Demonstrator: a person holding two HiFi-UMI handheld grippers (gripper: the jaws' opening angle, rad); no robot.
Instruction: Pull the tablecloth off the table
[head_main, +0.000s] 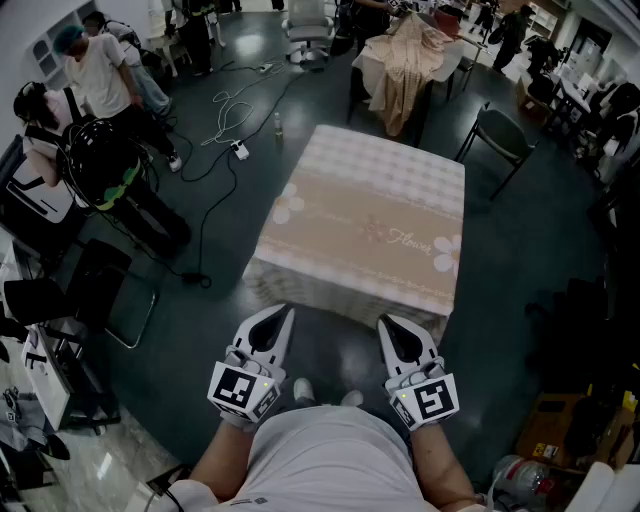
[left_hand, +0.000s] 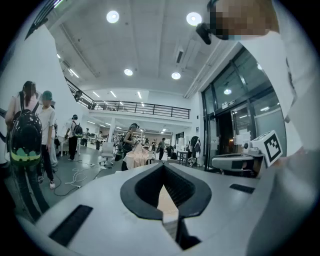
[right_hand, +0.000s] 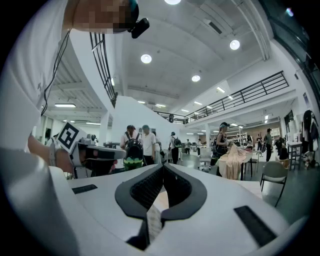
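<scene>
- left gripper (head_main: 281, 317) and right gripper (head_main: 387, 326) jaws both clenched on nothing, short of the tablecloth (head_main: 370, 225).
- a one-sided grab would likely bunch or snag it.

Square table (head_main: 352, 283) covered completely by beige checked tablecloth (head_main: 370, 215), flower print noted, edges overhung, table stood on dark floor (head_main: 525, 265).

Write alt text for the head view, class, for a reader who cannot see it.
A beige and white checked fabric tablecloth with flower prints lies fully spread. Short of it, the left tongs and right tongs point toward its near edge, both shut and empty.
</scene>
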